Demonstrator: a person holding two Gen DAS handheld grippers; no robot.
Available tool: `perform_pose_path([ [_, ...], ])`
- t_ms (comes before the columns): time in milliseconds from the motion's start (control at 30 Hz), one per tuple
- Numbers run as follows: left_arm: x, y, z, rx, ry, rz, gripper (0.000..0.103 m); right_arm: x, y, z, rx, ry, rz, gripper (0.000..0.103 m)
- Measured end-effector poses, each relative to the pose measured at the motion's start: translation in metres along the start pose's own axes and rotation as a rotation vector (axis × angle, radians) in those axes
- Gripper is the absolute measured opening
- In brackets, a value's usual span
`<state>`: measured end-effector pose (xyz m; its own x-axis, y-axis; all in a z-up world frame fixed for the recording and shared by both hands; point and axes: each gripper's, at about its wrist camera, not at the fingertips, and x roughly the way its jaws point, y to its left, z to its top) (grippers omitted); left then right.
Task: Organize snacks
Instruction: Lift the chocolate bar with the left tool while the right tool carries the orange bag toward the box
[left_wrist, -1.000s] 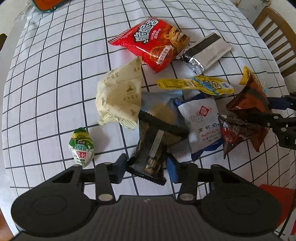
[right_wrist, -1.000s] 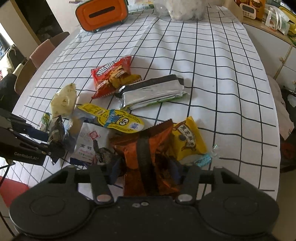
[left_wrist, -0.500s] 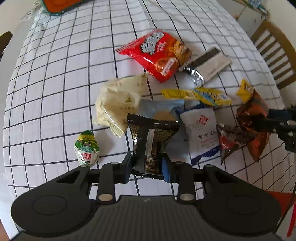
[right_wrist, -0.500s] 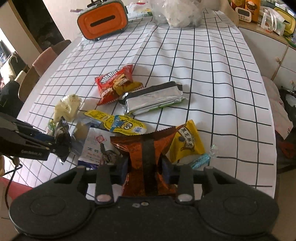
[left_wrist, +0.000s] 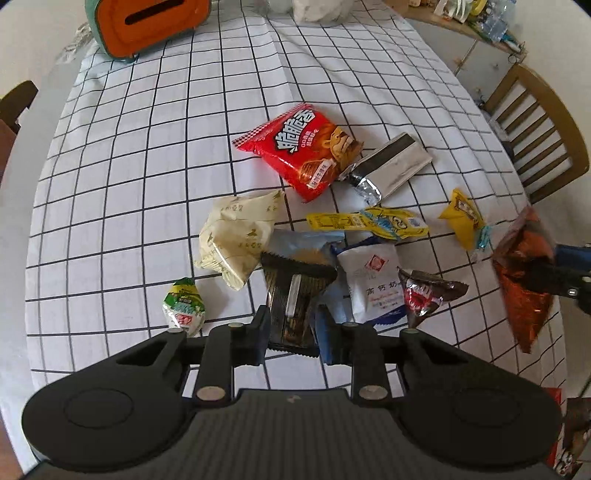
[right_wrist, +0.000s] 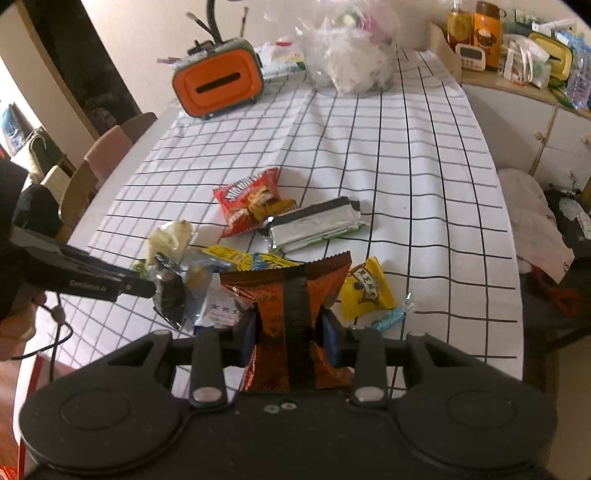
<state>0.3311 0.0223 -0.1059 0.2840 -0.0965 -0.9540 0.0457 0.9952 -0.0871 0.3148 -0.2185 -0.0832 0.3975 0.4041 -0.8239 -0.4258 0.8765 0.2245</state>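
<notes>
My left gripper (left_wrist: 291, 321) is closing on a dark striped packet (left_wrist: 295, 284), pads pressed on its lower end, and holds it just above the heap of snacks. My right gripper (right_wrist: 288, 328) is shut on an orange foil packet (right_wrist: 284, 291), which hangs clear of the checked tablecloth (right_wrist: 406, 166). In the left wrist view that orange packet (left_wrist: 524, 291) hangs at the right edge. On the cloth lie a red chip bag (left_wrist: 303, 147), a silver pack (left_wrist: 388, 170), a yellow strip (left_wrist: 365, 221), a cream packet (left_wrist: 236, 236) and a white milk packet (left_wrist: 376, 284).
An orange tissue box (left_wrist: 147, 22) and a clear plastic bag (right_wrist: 351, 55) stand at the table's far end. A wooden chair (left_wrist: 535, 136) is at the right side. A green-white sweet (left_wrist: 183, 306) and a small yellow packet (left_wrist: 465, 218) flank the heap.
Both grippers have tightened on their packets and risen from the table. The dark striped packet and the orange foil packet have lifted off the heap.
</notes>
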Motion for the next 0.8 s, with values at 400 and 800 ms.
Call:
perform_pose_path([
  [400,0.031,0.0,0.009,0.006,0.058,0.07,0.07,-0.011,-0.003,-0.016,0.032,-0.022,0.04,0.036],
  [800,0.055,-0.011,0.007,0.083,0.085,0.037,0.034,0.004,-0.009,-0.016,0.038,-0.004,0.074,0.036],
])
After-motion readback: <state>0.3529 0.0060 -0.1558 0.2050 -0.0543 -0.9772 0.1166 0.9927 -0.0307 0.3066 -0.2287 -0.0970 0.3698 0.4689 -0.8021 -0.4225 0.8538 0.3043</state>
